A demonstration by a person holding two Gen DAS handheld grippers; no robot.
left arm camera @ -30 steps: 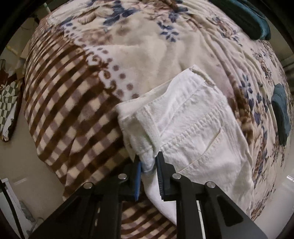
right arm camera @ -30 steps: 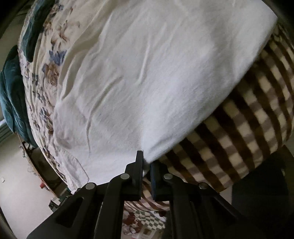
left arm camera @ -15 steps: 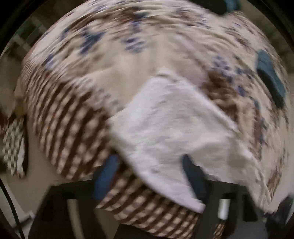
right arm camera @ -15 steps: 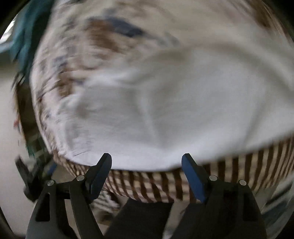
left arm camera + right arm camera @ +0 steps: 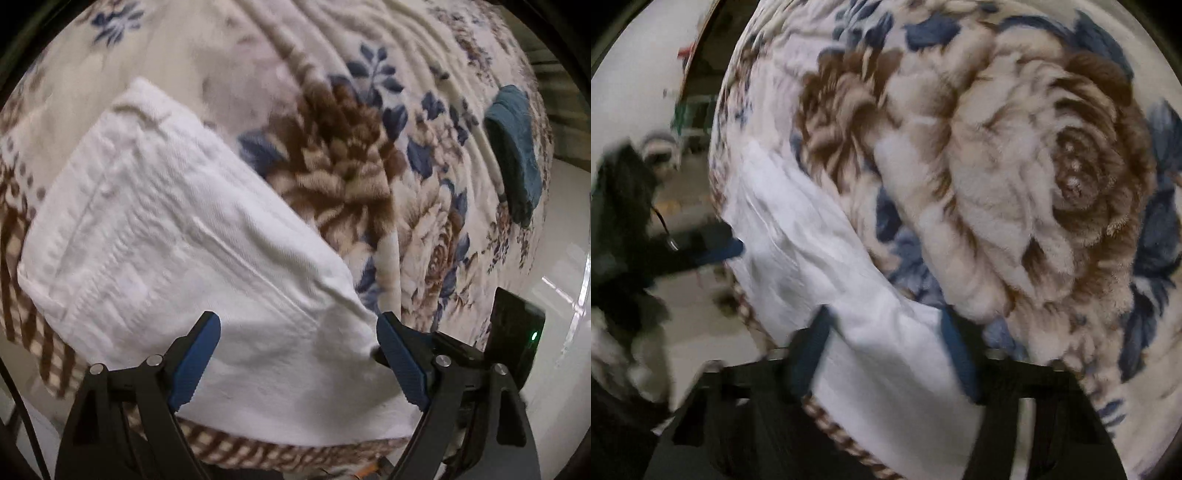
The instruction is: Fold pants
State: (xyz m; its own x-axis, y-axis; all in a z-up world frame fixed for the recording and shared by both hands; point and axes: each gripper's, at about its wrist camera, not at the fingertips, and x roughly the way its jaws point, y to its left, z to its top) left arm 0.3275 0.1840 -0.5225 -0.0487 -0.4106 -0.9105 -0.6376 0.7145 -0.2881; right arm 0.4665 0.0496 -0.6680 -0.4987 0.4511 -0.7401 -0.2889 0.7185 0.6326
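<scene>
My left gripper (image 5: 297, 354), black-framed with blue ribbed pads, stands wide apart over the near end of the folded white cotton pants (image 5: 177, 236). Its jaws have just been opening; the cloth lies below and between them, and neither pad presses on it, though the right-hand pad sits just at the cloth's corner. It holds nothing.

My right gripper (image 5: 886, 350) is blurred in its own view. Its jaws have just been closing and stand about half apart, with a strip of the white pants (image 5: 820, 280) running up between them. I cannot tell whether the pads touch the fabric; I see no pinch.

The pants lie folded into a compact block on the plush cream blanket with brown and blue flowers (image 5: 351, 158), near the blanket's brown checked border (image 5: 33, 306) at the bed's edge. A stitched seam and a waistband edge show on the top layer in the left wrist view. In the right wrist view the pants run along the blanket's left rim, next to a large brown rose print (image 5: 1071, 177).

Farther off, a folded teal cloth (image 5: 517, 155) lies on the blanket near its far right edge, well apart from the pants. Beyond the bed is pale floor (image 5: 561, 266). In the right wrist view, my left gripper (image 5: 713, 251) shows dark and blurred at the left.
</scene>
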